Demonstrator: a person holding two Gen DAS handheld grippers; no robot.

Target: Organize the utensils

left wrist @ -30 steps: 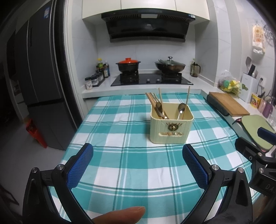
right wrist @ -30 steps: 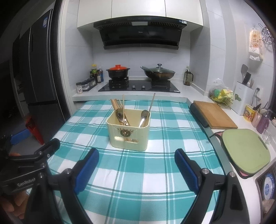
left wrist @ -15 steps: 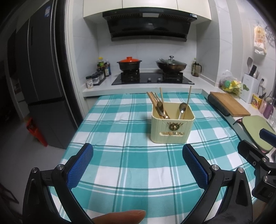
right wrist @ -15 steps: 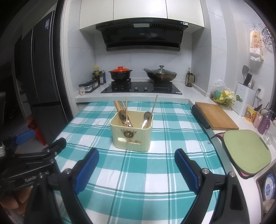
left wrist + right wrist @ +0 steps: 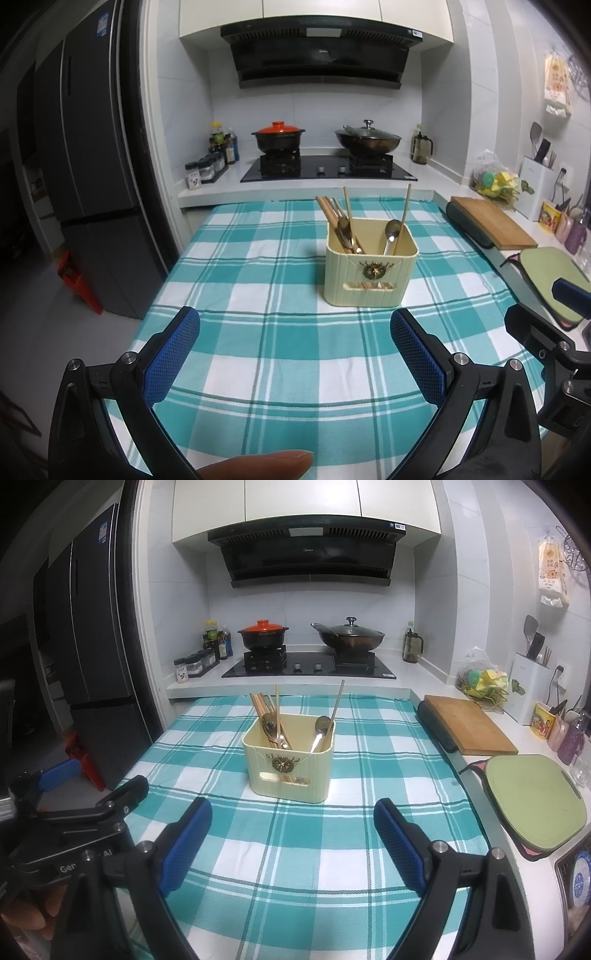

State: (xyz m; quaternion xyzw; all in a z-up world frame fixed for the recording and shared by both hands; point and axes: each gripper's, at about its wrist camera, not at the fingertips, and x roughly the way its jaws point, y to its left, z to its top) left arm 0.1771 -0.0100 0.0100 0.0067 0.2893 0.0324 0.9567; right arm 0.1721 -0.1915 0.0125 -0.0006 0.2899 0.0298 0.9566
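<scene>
Both our grippers have drawn slightly back from the cream utensil holder (image 5: pixel 370 271). We hold the left gripper (image 5: pixel 295 325) and right gripper (image 5: pixel 293 814) spread wide, empty. Holder: upright on the checked tablecloth (image 5: pixel 258 295), containing chopsticks (image 5: pixel 260 710) and spoons (image 5: pixel 320 727).

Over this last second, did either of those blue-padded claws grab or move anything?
No. Both grippers, left and right, only drifted slightly with their jaws wide open and empty. The cream plastic utensil box with its spoons and chopsticks stayed put on the teal checked tablecloth.
</scene>
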